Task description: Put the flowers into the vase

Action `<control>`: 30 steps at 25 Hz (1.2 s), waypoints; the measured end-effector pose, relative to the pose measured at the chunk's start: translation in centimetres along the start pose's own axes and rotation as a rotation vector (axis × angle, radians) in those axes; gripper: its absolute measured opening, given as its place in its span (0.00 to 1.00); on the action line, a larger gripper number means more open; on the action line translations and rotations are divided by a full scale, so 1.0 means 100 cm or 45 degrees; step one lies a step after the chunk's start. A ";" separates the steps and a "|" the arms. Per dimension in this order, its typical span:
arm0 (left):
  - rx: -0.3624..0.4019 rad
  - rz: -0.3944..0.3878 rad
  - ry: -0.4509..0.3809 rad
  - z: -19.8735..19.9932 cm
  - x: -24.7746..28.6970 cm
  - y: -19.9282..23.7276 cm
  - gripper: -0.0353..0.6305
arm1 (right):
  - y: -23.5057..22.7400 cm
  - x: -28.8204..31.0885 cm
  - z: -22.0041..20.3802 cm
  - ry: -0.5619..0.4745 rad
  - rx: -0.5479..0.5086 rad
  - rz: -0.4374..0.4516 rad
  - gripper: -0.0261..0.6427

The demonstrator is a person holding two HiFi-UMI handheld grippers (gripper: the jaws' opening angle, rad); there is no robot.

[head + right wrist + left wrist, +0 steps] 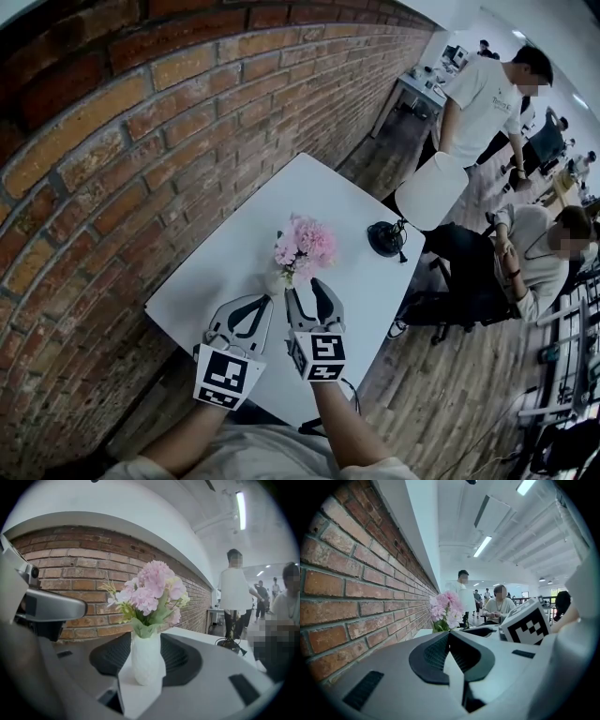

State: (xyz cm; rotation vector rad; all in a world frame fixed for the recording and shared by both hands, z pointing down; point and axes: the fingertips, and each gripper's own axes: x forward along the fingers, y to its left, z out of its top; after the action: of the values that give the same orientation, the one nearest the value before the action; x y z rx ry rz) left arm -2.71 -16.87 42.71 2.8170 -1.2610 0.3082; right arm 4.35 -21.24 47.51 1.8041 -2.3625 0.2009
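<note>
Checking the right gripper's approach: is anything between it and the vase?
Nothing visible. The vase, flowers already in it, stands on the table between the right gripper's open jaws, apparently untouched.

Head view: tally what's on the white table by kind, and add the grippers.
Vase: 1
Flower bunch, standing in the vase: 1
Lamp: 1
Grippers: 2, the left gripper and the right gripper
Total: 5
</note>
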 end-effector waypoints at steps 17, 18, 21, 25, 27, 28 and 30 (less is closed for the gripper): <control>0.017 -0.043 -0.055 0.018 0.001 -0.020 0.06 | 0.011 -0.053 0.056 -0.225 -0.091 -0.044 0.07; 0.018 -0.043 -0.057 0.018 0.001 -0.021 0.06 | 0.013 -0.057 0.059 -0.236 -0.094 -0.043 0.07; 0.020 -0.044 -0.060 0.018 -0.002 -0.024 0.06 | 0.016 -0.069 0.065 -0.228 -0.085 -0.055 0.06; 0.019 -0.046 -0.064 0.018 -0.006 -0.026 0.06 | 0.024 -0.081 0.072 -0.284 -0.089 -0.042 0.06; 0.017 -0.046 -0.070 0.019 -0.008 -0.027 0.06 | 0.027 -0.087 0.077 -0.300 -0.099 -0.037 0.06; 0.015 -0.045 -0.073 0.020 -0.008 -0.027 0.06 | 0.027 -0.089 0.079 -0.304 -0.104 -0.036 0.06; 0.014 -0.045 -0.079 0.021 -0.010 -0.029 0.06 | 0.027 -0.096 0.081 -0.312 -0.105 -0.040 0.05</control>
State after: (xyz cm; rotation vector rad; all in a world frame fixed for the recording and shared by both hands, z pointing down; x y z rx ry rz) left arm -0.85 -14.48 40.58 2.8758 -1.2229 0.2280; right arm 3.81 -13.16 37.52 1.9227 -2.4572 -0.1278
